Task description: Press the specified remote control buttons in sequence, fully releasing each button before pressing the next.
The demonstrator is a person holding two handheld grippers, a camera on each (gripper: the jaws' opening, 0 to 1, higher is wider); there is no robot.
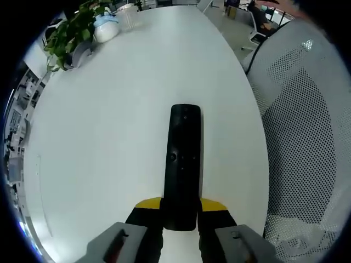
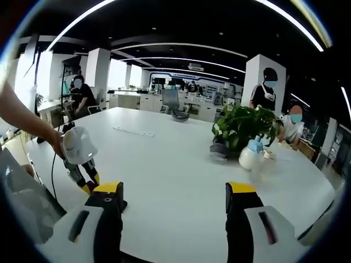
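Left gripper view looks down on a long, slim black remote control (image 1: 182,164) lying flat on the white oval table (image 1: 109,120), its near end clamped between the yellow-tipped jaws of the left gripper (image 1: 181,211), with a white mesh office chair (image 1: 301,142) at the table's edge and a leafy green potted plant (image 1: 71,33) beside a white rounded bottle (image 1: 106,28) at the far end. Right gripper view shows the right gripper (image 2: 175,200) with its jaws wide apart and nothing between them, held above the same table (image 2: 175,164), while the left gripper (image 2: 82,164) appears at the left in a person's hand (image 2: 57,143), and the plant (image 2: 241,127) stands across the table.
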